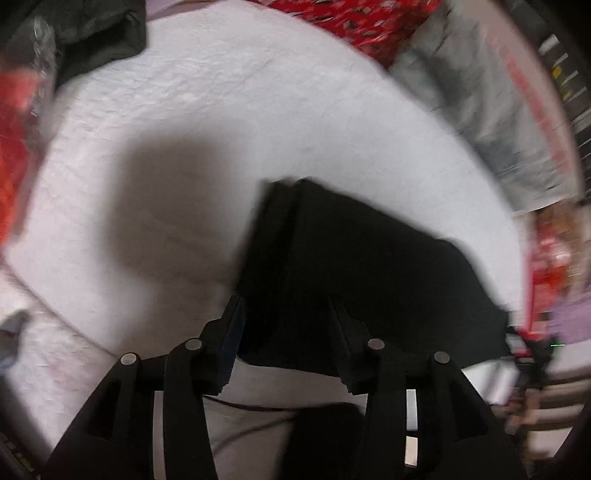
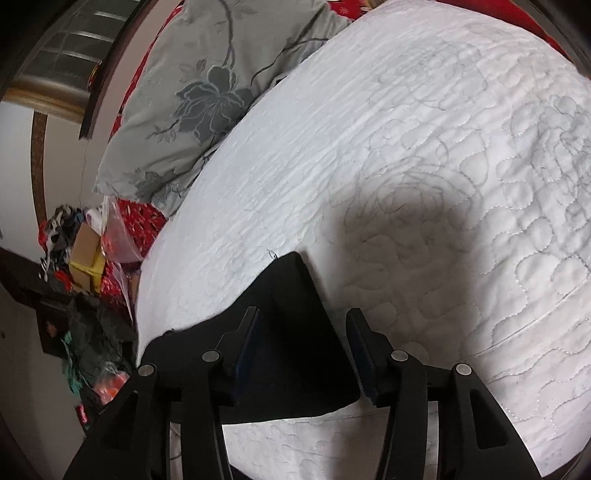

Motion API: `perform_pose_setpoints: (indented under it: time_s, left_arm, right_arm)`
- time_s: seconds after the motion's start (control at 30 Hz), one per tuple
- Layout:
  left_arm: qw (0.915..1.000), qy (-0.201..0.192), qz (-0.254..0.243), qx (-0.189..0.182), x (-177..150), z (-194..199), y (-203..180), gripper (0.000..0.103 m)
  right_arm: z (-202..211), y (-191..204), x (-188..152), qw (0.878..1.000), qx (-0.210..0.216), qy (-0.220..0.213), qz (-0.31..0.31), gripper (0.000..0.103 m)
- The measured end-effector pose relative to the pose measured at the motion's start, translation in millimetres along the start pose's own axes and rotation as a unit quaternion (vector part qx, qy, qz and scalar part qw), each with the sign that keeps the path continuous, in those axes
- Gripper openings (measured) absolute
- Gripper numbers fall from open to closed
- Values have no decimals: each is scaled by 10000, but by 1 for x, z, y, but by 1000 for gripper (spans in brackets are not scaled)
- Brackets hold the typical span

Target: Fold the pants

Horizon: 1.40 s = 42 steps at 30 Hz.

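Black pants (image 1: 351, 266) folded into a flat stack on the white quilt (image 1: 221, 110), taken here as the landmark. Left-wrist view blurred throughout.

Left of the pants: red fabric (image 1: 14, 147) at the quilt's far left edge, dark clothing (image 1: 99, 33) heaped on its upper left corner, a broad shadow on bare quilt just beside the stack's left edge.

Over the stack's near edge: left gripper (image 1: 284, 310), fingers spread, pants between them, pads apparently not pressing on the cloth.

Right of the pants: grey pillow (image 1: 480, 103) against the quilt's upper right edge, more red cloth beyond it, red and purple clutter past the quilt's right end.

From the right wrist, left to right: cardboard box (image 2: 86, 243) and jumbled clothes off the quilt's left side; grey floral pillow (image 2: 207, 85) overlapping its upper left edge; pants (image 2: 291, 332) lying at its near left, one corner pointing up the quilt.

Right gripper (image 2: 301, 321) also spread: left finger over the black cloth, right finger over white quilt just past the pants' right edge, nothing pinched.

Further right, only stitched flower patterns and a shadow on quilt.
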<state>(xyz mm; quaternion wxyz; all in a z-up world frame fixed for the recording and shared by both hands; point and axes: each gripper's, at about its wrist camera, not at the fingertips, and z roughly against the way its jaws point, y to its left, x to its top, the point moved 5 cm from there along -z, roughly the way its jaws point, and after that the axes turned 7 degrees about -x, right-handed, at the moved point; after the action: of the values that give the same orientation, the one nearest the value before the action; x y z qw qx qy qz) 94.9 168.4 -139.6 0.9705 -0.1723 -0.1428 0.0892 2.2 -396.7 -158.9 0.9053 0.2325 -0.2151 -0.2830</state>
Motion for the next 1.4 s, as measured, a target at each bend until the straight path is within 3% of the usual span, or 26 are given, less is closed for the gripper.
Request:
perform_pose_setpoints:
  time_s: [0.03,0.07,0.13,0.23,0.33,0.5,0.57,0.63,0.67,0.77,0.93,1.13,1.27,1.4]
  left_arm:
    - [9993,33,-96,367,0,-7,1,43]
    - [9983,142,-131,557,-1,-16,2,45]
    - [9982,231,25,549,-2,-22,3,45]
    - [9998,-12,139,154,2,-7,-1,45]
    - [9987,-385,229,-244,13,19,-5,45]
    - [9960,-444,482,-602,34,24,-12,45]
    - [9981,-333,394,-330,41,13,-17,45]
    - [9985,-320,191,411,44,-2,-19,45]
    - [9977,-307,139,595,44,-7,-17,45]
    - [9958,-322,274,808,37,-16,-6,49]
    - [9936,-372,730,782,33,-11,0,50]
    - [9925,-521,893,657,10,20,-12,50]
    - [9932,-747,842,289,-13,43,-47,50]
    - [9957,-728,568,12,-33,44,-95,50]
  right_arm:
    - [-2,1,-1,9997,-172,2,159,34]
    - [-5,0,-2,9991,-342,26,258,29]
    - [-4,-1,-2,9990,-382,58,220,32]
    - [5,4,3,9997,-181,7,181,34]
    - [10,9,14,9999,-69,-111,114,48]
    - [-3,16,22,9998,-111,-133,34,49]
    - [-9,21,21,9998,-132,-142,77,49]
    - [-14,27,18,9993,-269,-132,225,49]
    - [-16,27,16,9990,-316,-122,287,49]
    - [-22,29,13,9975,-487,-78,499,43]
    - [-25,29,16,9965,-552,-100,621,43]
    - [-2,21,15,9994,-124,-171,268,45]
    - [14,13,7,9997,1,-192,181,49]
    - [18,6,-3,9995,-124,-82,275,51]
